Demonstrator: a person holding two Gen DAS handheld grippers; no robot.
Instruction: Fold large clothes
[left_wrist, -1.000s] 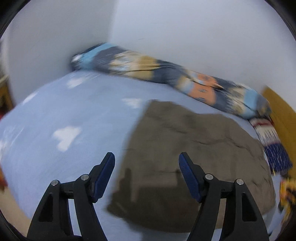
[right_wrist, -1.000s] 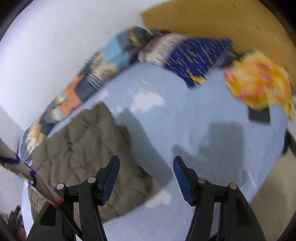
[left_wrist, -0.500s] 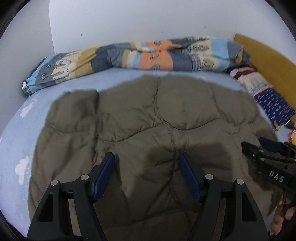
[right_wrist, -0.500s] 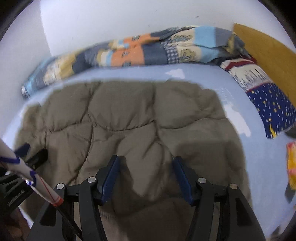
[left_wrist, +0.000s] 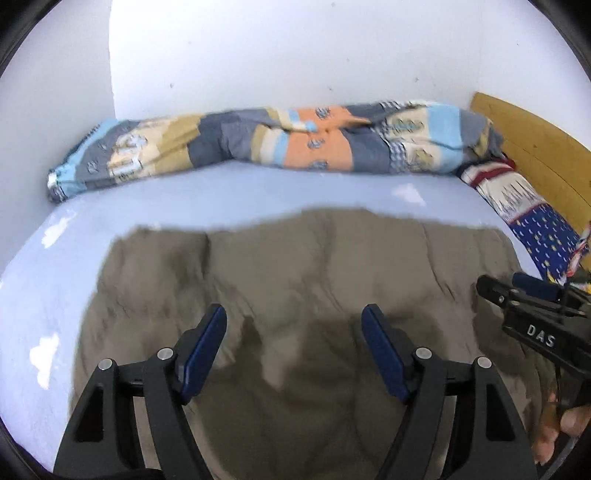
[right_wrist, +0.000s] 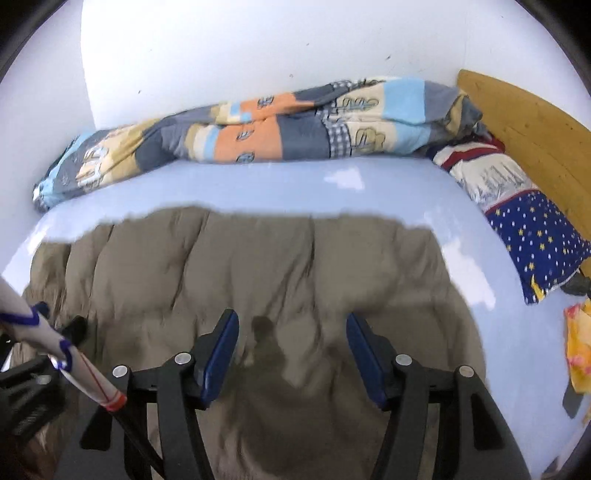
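An olive-brown quilted garment (left_wrist: 295, 273) lies spread flat on the light blue bed sheet (left_wrist: 66, 266); it also fills the middle of the right wrist view (right_wrist: 258, 266). My left gripper (left_wrist: 293, 314) hovers over the garment's near half, its jaws opening, with nothing between the blue pads. The right gripper (right_wrist: 291, 317) hangs open over the same garment, slightly further right, also with nothing in it. In the left wrist view the right gripper (left_wrist: 502, 286) shows at the right edge, over the garment's right side.
A rolled patchwork quilt (left_wrist: 295, 144) lies along the white wall. A star-patterned pillow (right_wrist: 535, 236) rests against the wooden headboard (right_wrist: 535, 122). A yellow-red cloth (right_wrist: 578, 350) sits at the bed's right edge. A white rod with blue marks (right_wrist: 85, 373) crosses the lower left.
Both views swung from the bed's sides to face the garment squarely. Over the last half second the garment's far edge dropped lower in both views. The left jaws stand slightly wider.
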